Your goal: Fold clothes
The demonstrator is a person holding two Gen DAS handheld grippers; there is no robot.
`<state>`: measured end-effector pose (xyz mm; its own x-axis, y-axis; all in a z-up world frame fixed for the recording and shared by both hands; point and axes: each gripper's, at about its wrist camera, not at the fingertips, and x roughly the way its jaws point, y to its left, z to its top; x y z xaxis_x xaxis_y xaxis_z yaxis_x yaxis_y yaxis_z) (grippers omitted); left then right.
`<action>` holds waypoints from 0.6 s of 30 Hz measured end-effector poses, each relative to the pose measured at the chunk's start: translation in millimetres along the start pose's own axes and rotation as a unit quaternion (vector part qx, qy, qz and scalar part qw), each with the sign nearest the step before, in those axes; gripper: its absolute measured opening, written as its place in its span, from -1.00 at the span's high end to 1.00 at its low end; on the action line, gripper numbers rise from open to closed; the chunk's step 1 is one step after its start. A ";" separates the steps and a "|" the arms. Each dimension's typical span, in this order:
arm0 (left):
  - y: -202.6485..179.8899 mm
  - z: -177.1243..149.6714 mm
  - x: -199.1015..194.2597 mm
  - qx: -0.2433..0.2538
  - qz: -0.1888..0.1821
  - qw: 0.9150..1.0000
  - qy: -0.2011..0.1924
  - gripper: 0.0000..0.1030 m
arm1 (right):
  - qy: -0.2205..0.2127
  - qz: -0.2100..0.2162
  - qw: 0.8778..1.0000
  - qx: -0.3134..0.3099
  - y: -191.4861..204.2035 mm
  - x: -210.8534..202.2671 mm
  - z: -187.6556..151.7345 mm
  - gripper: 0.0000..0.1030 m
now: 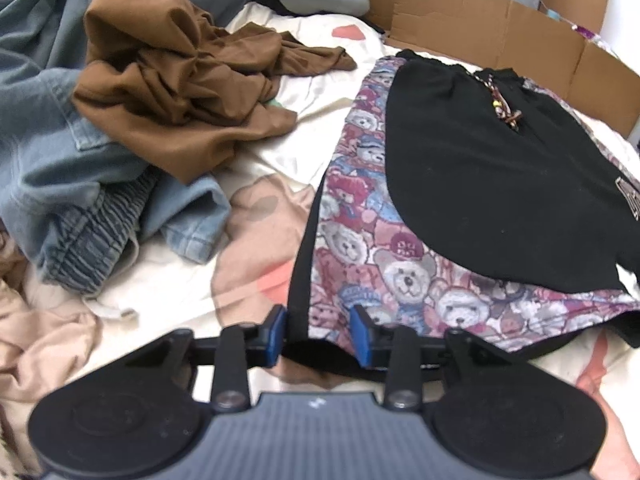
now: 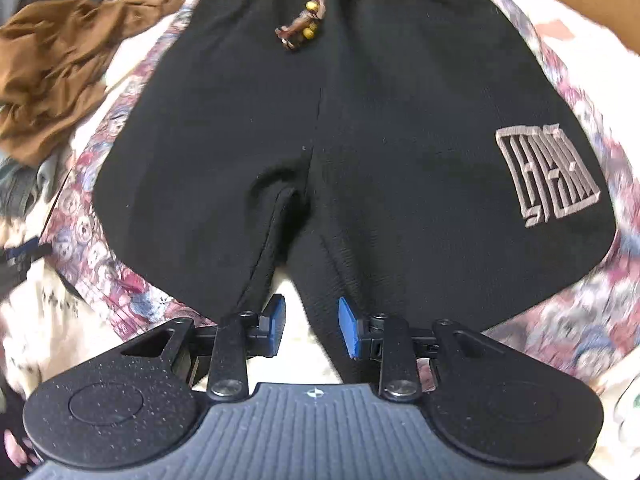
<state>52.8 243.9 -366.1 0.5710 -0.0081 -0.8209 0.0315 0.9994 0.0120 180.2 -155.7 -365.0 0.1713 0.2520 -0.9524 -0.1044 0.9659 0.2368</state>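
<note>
denim pile [image 1: 80, 184]: far left on the bed, crumpled, partly under the brown garment [image 1: 180, 80].
brown garment: bunched heap, left of the bear-print cloth [image 1: 360, 216].
bedsheet [image 1: 256, 184]: cream w/ pink shapes, bare between the heaps.
left gripper [image 1: 318, 334]: fingers apart, straddling the bear-print cloth's black-trimmed near corner, nothing pinched.
bear-print cloth: spread flat, under the black shorts [image 2: 320, 140].
black shorts: laid flat on top, waistband far, legs toward the cameras (beaded drawstring [image 2: 302, 26] at the waist, stitched logo [image 2: 548, 172] on one leg).
right gripper [image 2: 312, 326]: fingers open at the crotch hem, between the legs.
cardboard [image 1: 500, 32]: along the far edge.
</note>
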 end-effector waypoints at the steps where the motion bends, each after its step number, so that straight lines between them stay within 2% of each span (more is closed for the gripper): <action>1: 0.5 -1.7 0.2 -0.004 -0.001 1.000 -0.002 0.48 | -0.003 0.001 1.000 0.012 2.0 0.8 -2.6 0.30; 10: 14.4 -5.7 0.6 -0.056 -0.028 0.998 -0.014 0.84 | -0.007 0.043 0.990 0.137 5.6 17.6 -38.7 0.28; 18: 46.7 -3.8 -0.2 -0.116 -0.026 0.993 -0.014 0.89 | -0.019 0.074 0.984 0.162 7.4 27.1 -47.7 0.24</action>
<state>51.1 290.8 -367.6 0.5968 -0.0584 -0.8003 -0.1264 0.9781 -0.1656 137.3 -144.5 -398.2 0.2153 0.3867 -0.8967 0.1850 0.8854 0.4263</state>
